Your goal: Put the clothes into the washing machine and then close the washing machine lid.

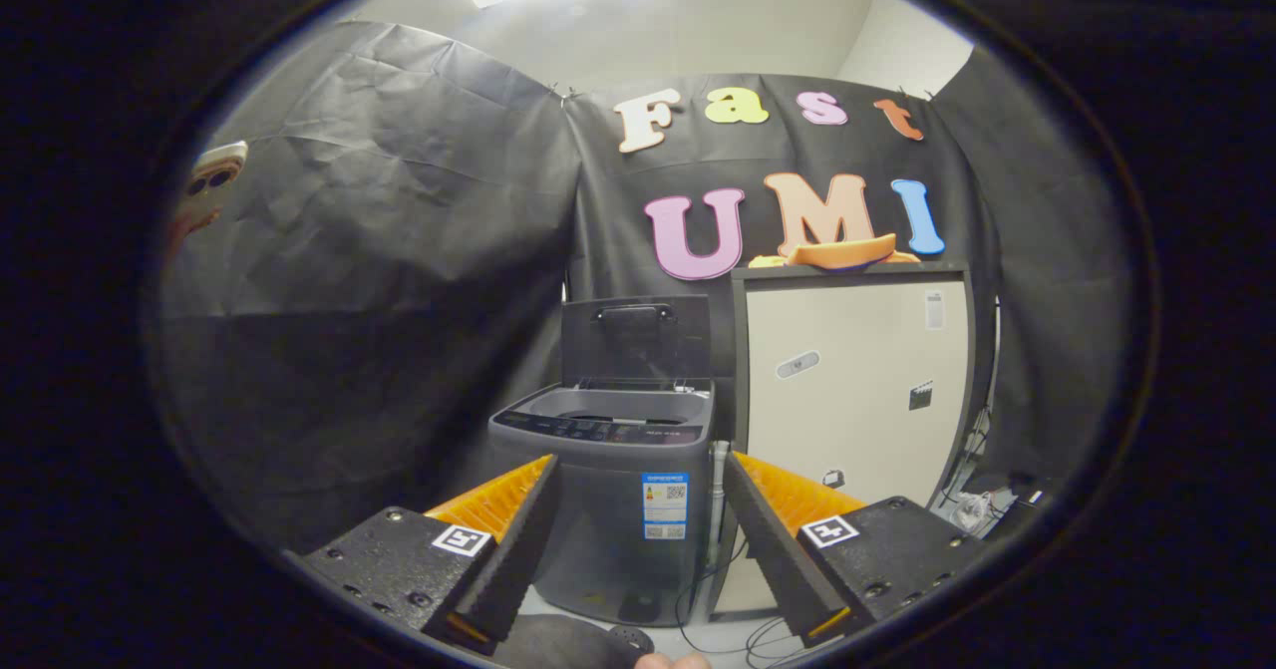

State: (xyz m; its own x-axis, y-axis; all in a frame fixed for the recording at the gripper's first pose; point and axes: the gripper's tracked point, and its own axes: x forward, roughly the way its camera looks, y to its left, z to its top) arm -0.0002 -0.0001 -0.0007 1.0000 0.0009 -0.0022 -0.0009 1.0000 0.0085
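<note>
Gripper (638, 509) wide open and empty, washer (608, 490) far ahead with lid (635, 338) up; clothes (842, 252) sit high on the cabinet (857, 390) to its right, so a shallow pinch could drop them behind.

washing machine (608, 470) drum interior hidden, orange clothes (842, 252) partly hidden atop cabinet (857, 390)
</note>
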